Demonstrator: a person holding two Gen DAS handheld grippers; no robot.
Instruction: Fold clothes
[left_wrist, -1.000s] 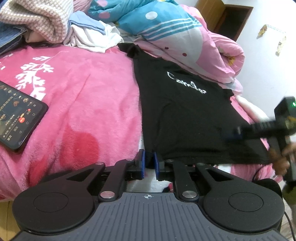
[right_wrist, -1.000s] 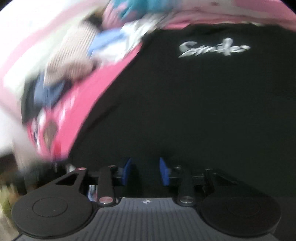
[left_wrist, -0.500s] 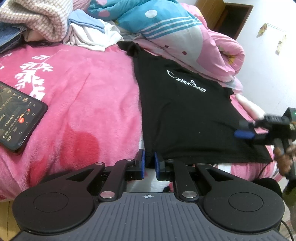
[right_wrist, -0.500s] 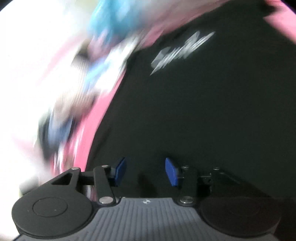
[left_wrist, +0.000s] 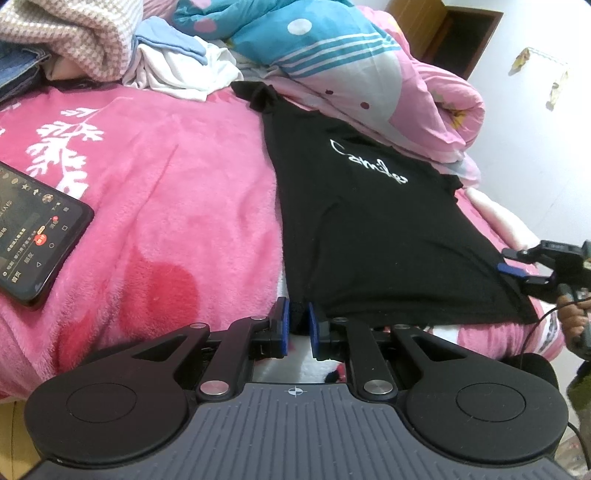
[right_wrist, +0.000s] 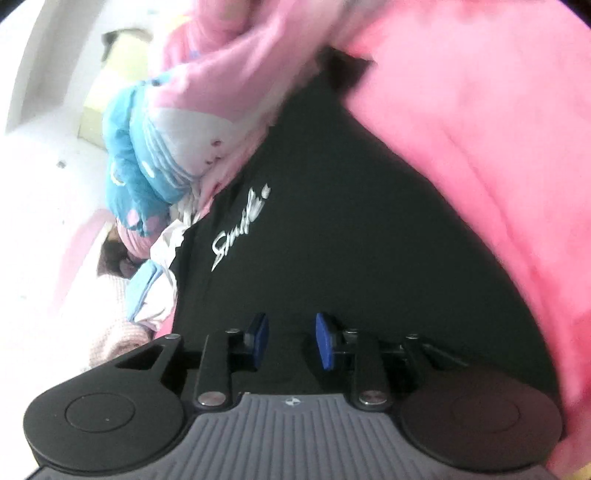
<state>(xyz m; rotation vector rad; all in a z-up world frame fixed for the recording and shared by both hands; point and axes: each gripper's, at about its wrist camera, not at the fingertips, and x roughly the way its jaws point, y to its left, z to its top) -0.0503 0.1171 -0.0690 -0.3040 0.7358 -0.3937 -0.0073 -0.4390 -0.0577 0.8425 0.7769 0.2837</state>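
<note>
At the frame's bottom, the left tool (left_wrist: 296, 325) clamps the black T-shirt (left_wrist: 369, 229) hem while the right tool (right_wrist: 290, 339), jaws apart and just closing, must grip its corner next.

Shirt: a black T-shirt (left_wrist: 373, 236) is lying flat on my pink blanket (left_wrist: 155, 206), white script showing on its chest.
Left gripper: my left gripper (left_wrist: 296, 325) is pinching the near hem corner of the shirt between its blue pads.
Right gripper: my right gripper (left_wrist: 511, 263) is sitting at the shirt's far hem corner by the right edge, its jaws having just been closing, with the cloth's edge seeming to lie between them.
Phone: a phone (left_wrist: 33, 236) is lying lit on the blanket at the left.
Behind: a pile of clothes (left_wrist: 110, 48) and a rolled quilt (left_wrist: 354, 74) are resting beyond the shirt.
</note>
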